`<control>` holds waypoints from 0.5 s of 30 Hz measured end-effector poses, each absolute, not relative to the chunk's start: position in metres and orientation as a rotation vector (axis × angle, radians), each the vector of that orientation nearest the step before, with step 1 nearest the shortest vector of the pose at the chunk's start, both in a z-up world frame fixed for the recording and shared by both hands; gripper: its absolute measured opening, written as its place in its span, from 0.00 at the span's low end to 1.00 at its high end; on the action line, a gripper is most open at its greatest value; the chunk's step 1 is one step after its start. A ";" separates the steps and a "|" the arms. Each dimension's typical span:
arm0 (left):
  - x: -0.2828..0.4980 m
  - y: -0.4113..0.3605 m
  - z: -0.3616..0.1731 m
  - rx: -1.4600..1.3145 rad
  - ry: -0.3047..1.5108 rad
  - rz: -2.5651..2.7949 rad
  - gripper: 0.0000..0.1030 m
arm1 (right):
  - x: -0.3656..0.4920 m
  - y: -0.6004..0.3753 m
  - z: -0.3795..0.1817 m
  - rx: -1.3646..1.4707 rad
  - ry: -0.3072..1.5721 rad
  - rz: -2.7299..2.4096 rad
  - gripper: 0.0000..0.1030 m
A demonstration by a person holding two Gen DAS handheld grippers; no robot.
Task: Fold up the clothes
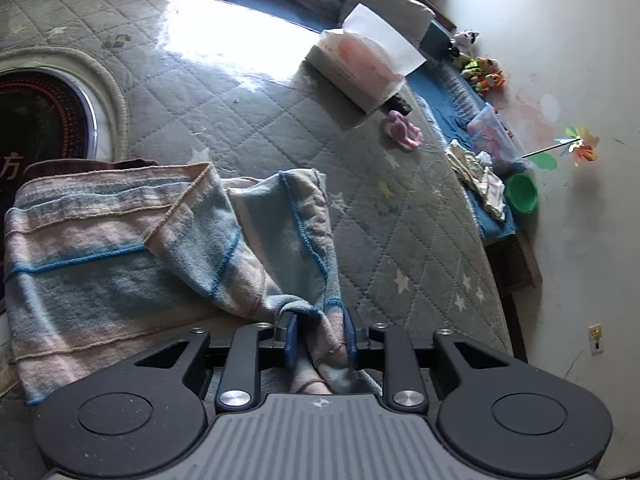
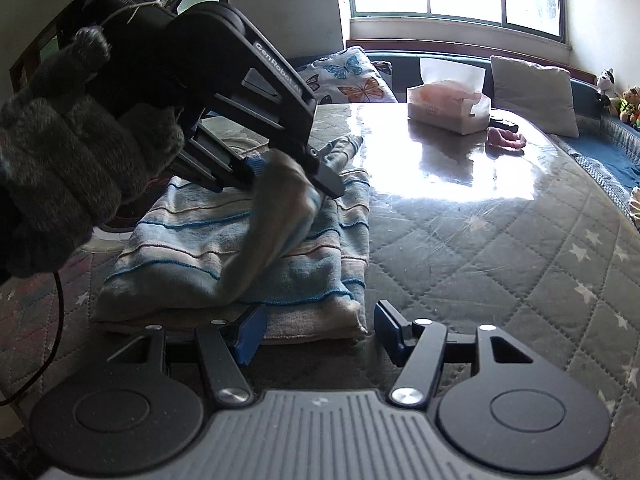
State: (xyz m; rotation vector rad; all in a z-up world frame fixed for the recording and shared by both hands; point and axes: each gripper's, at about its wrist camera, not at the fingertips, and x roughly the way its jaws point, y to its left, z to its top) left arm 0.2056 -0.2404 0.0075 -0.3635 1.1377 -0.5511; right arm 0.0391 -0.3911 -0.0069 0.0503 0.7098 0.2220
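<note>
A blue, pink and beige striped garment point(image 1: 100, 248) lies partly folded on the grey quilted surface point(image 1: 400, 220). A bunched fold of it runs up between the blue pads of my left gripper point(image 1: 320, 336). The pads stand slightly apart, with a dark gap beside the left pad, so they do not press on the cloth. In the right wrist view, a gloved hand point(image 2: 60, 168) holds the left gripper point(image 2: 294, 180) over the garment point(image 2: 240, 248), the fold rising to its fingers. My right gripper point(image 2: 320, 332) stands open at the garment's near edge, holding nothing.
A tissue pack point(image 2: 448, 110) and a small pink item point(image 2: 504, 138) sit at the far side of the quilt. A dark round panel with a chrome rim point(image 1: 40, 120) lies left of the garment. Cushions, toys and a green bowl point(image 1: 520, 192) line the far edge.
</note>
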 end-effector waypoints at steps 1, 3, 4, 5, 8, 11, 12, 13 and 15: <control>0.205 -0.240 0.008 -0.367 1.135 -0.565 0.31 | 0.039 -0.392 -0.006 0.054 0.711 0.217 0.59; 0.203 -0.238 0.008 -0.375 1.130 -0.590 0.32 | 0.037 -0.395 -0.004 0.059 0.709 0.204 0.59; 0.202 -0.237 0.009 -0.381 1.125 -0.606 0.33 | 0.035 -0.397 -0.002 0.062 0.708 0.196 0.59; 0.201 -0.236 0.011 -0.385 1.118 -0.622 0.36 | 0.034 -0.400 0.000 0.067 0.706 0.187 0.59; 0.194 -0.231 0.017 -0.379 1.095 -0.649 0.42 | 0.026 -0.408 0.009 0.074 0.687 0.154 0.59; 0.187 -0.222 0.024 -0.371 1.073 -0.654 0.42 | 0.018 -0.415 0.021 0.079 0.649 0.123 0.59; 0.184 -0.218 0.026 -0.367 1.065 -0.653 0.42 | 0.016 -0.416 0.026 0.082 0.633 0.116 0.58; 0.181 -0.213 0.027 -0.356 1.057 -0.650 0.42 | 0.015 -0.417 0.031 0.086 0.616 0.114 0.57; 0.174 -0.204 0.029 -0.330 1.041 -0.642 0.42 | 0.016 -0.416 0.038 0.093 0.587 0.121 0.54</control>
